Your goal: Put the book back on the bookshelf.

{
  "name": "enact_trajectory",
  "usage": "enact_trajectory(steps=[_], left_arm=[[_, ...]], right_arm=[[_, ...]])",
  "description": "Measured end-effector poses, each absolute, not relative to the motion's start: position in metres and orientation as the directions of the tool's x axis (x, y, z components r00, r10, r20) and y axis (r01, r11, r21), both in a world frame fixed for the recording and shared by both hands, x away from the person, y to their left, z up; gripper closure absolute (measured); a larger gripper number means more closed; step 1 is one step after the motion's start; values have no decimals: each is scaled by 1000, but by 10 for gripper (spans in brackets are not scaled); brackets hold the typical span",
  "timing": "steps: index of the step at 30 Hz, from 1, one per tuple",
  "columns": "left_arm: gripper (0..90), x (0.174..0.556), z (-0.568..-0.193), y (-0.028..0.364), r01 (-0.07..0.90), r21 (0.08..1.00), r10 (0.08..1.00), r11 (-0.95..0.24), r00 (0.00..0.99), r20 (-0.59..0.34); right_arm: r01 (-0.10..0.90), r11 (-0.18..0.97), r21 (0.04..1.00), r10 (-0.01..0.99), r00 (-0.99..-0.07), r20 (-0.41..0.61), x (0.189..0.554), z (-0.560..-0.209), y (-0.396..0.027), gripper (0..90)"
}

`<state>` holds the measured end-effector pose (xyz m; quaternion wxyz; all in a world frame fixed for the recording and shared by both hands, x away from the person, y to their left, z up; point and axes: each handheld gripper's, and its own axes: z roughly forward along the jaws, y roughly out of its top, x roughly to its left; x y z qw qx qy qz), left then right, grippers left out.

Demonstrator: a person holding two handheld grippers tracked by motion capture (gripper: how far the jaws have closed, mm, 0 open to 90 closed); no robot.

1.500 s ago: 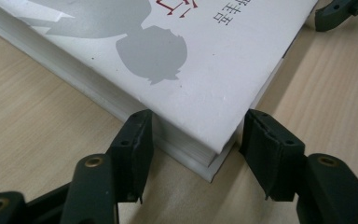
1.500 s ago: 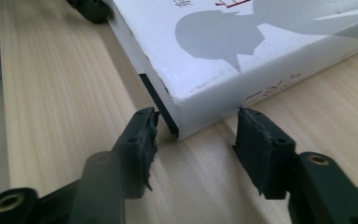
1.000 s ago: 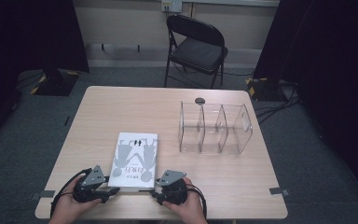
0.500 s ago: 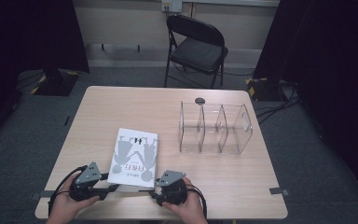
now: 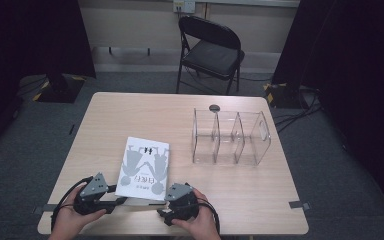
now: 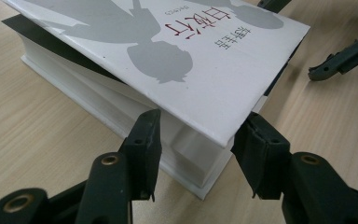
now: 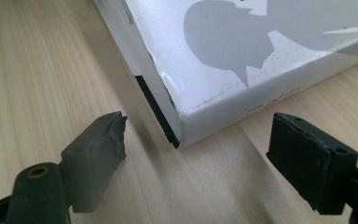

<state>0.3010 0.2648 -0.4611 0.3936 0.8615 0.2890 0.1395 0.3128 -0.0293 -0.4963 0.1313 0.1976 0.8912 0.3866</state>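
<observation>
A thick white book [image 5: 145,165] with grey figures on its cover lies flat near the front of the wooden table [image 5: 130,115]. My left gripper [image 5: 120,201] is at its front left corner. In the left gripper view the jaws have just been closing and now sit against both sides of that corner [image 6: 200,126] of the book [image 6: 191,56], whose cover is slightly lifted. My right gripper [image 5: 166,202] is at the front right corner. Its jaws have just been opening and stand wide [image 7: 196,130], with the corner of the book [image 7: 261,46] between them, untouched.
A clear acrylic organiser [image 5: 230,137] with three compartments stands on the right half of the table, a small black disc [image 5: 214,107] behind it. A black folding chair [image 5: 210,50] stands beyond the far edge. Cables run over the floor at the right.
My left gripper has shifted slightly to the left along the front edge. The book and my right hand have stayed where they were.
</observation>
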Motion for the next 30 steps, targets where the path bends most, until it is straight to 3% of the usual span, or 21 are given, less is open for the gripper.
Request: enact_trajectory(steps=[3,17,30], left_arm=[[528,301,-458,265,388,769,608,-508,794,1],[529,303,-455,265,381,769,603,-514,798,8],[530,304,-452,264,389,760,600,-520,800,1]], right_arm=[[268,589,762,465,-884,-49,313,-492,-30,180],[215,559,801,451,-889,-76,311,-474,-14,179],[152,587,796,431,-890,-149,312,-472,11,156]])
